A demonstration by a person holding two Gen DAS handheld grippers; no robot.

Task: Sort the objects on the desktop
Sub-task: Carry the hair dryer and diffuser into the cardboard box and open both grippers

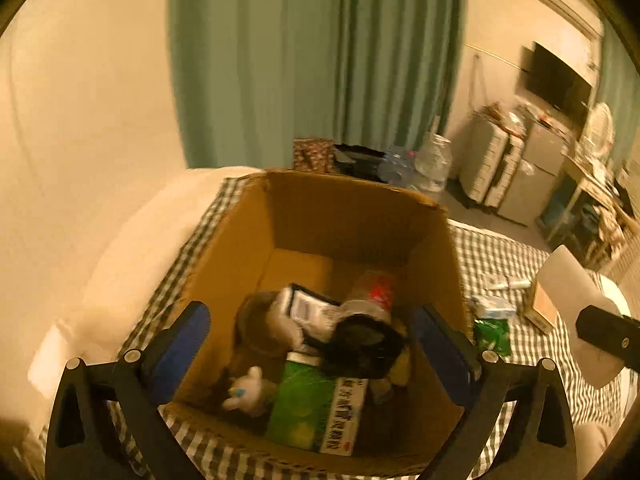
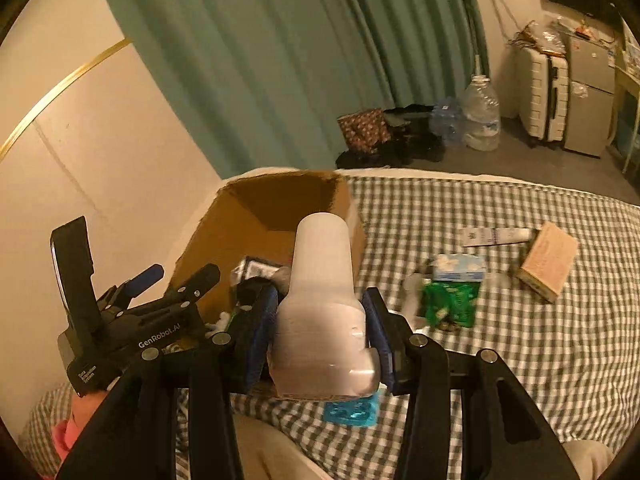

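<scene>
"GenRobot.AI" is printed in white on the black plastic left gripper (image 2: 160, 280); other labels are left unreadable by blur.

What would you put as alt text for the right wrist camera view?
The right gripper clamps a white plastic bottle just in front of an open cardboard box on a green checked cloth. The left gripper hangs open at the box's left side, and small packets lie on the cloth to the right.
</scene>
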